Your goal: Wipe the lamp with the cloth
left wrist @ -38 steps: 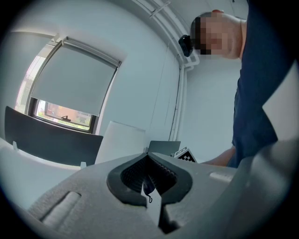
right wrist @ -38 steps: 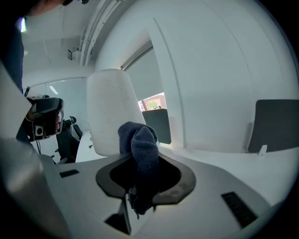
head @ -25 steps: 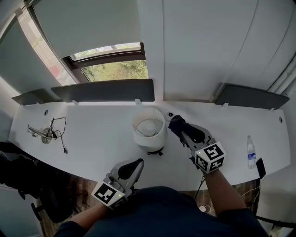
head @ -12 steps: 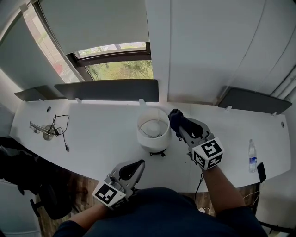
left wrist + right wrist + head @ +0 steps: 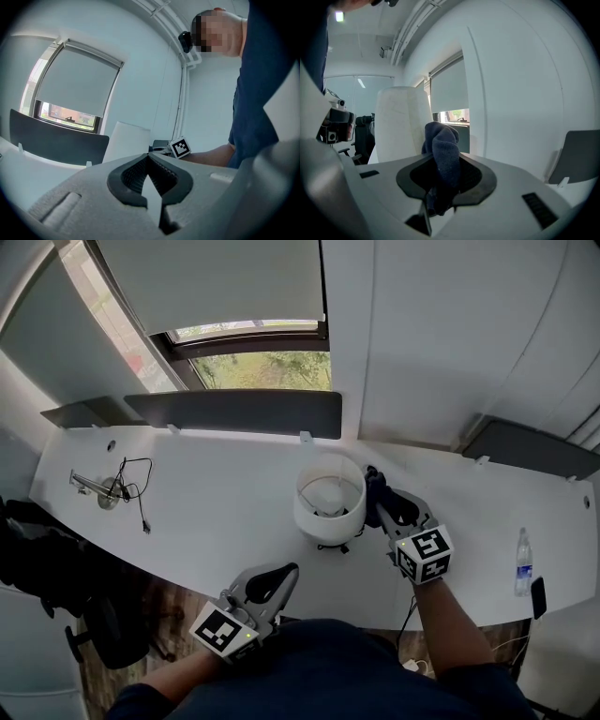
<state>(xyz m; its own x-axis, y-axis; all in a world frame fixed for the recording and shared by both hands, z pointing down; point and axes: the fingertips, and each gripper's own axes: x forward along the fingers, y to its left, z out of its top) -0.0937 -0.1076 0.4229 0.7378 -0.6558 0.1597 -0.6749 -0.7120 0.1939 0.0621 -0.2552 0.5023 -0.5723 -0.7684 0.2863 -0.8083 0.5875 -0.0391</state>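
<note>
Step in hand: wiping lamp shade.
Lamp (image 5: pixel 329 502) stands mid-desk (image 5: pixel 206 507), toward near edge.
Right gripper (image 5: pixel 443 180): jaws clamped on dark cloth (image 5: pixel 443 147); cloth at shade's right side, seemingly touching.
Left gripper (image 5: pixel 149 176): jaws together, empty, off near edge.
Next: drag cloth round shade with light pressure; lamp looks tippable.

One lamp (image 5: pixel 328 501), white-shaded. One cloth (image 5: pixel 372 477), dark blue. Two grippers: a left gripper (image 5: pixel 287 570) and a right gripper (image 5: pixel 379 497). Two marker cubes (image 5: pixel 424 554), one to each gripper. One desk (image 5: pixel 216 521), white. Three dark panels (image 5: pixel 234 412) standing along its far edge. One window (image 5: pixel 262 369), with one blind (image 5: pixel 206 282) pulled most of the way down. One clear bottle (image 5: pixel 523 561). One tangle of black cable (image 5: pixel 119 487). One person (image 5: pixel 337 667), in dark blue.
</note>
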